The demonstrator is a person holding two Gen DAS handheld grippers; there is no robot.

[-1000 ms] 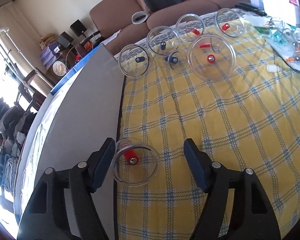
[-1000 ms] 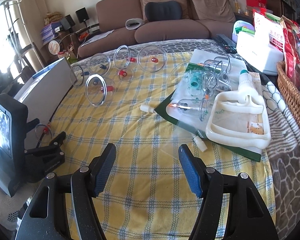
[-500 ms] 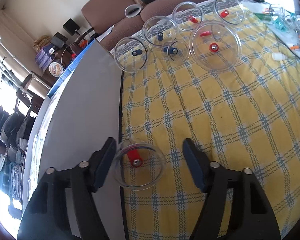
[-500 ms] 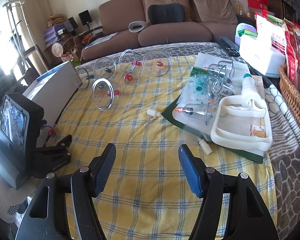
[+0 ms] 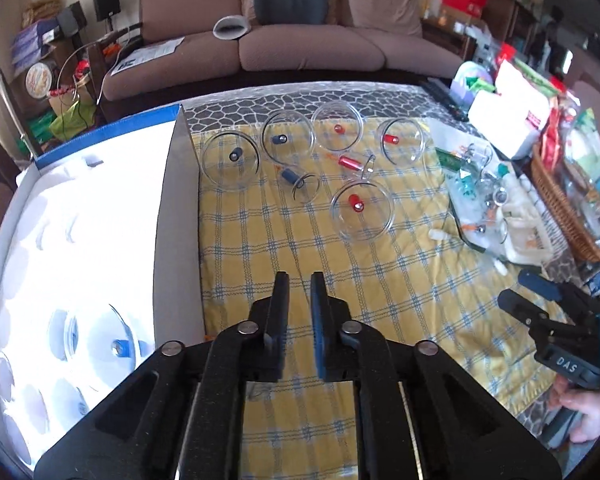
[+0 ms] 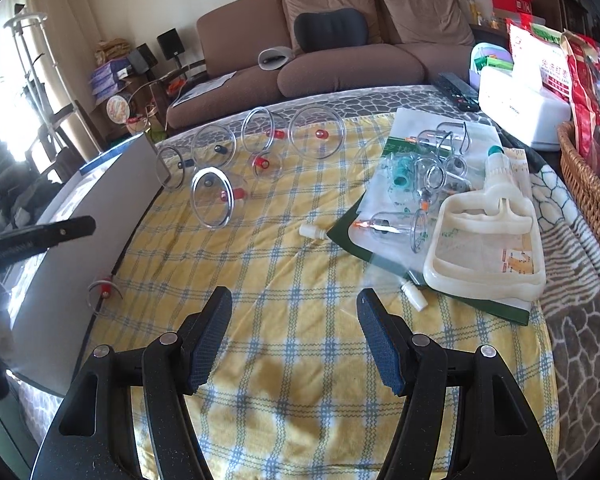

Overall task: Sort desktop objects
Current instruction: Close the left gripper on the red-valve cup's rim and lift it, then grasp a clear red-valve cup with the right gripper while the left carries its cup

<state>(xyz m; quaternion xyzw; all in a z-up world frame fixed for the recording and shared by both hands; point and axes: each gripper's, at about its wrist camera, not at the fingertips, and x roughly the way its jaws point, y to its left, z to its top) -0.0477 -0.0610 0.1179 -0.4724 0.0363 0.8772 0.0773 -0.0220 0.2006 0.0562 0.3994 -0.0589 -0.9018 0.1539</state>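
My left gripper (image 5: 300,280) hangs above the yellow checked cloth (image 5: 380,280); its jaws are closing to a narrow gap with nothing between them. A small clear cup with a red valve (image 6: 104,289) lies on the cloth against the white box (image 5: 176,240). Inside the box's foam sits a cup with a blue valve (image 5: 116,346). Several clear cups, such as a large red-valved one (image 5: 362,210) and a blue-valved one (image 5: 230,158), lie farther back. My right gripper (image 6: 294,294) stands open and empty over the near cloth.
A white pump handle (image 6: 488,240) and a plastic bag of small cups (image 6: 432,168) lie at the right. A wicker basket (image 6: 588,184) stands at the right edge. A white connector (image 6: 312,232) lies mid-cloth. A sofa is behind the table.
My left gripper has risen and tilted up while its jaws narrowed; the red-valved cup that was between them stayed on the cloth and left its view. The right gripper kept still.
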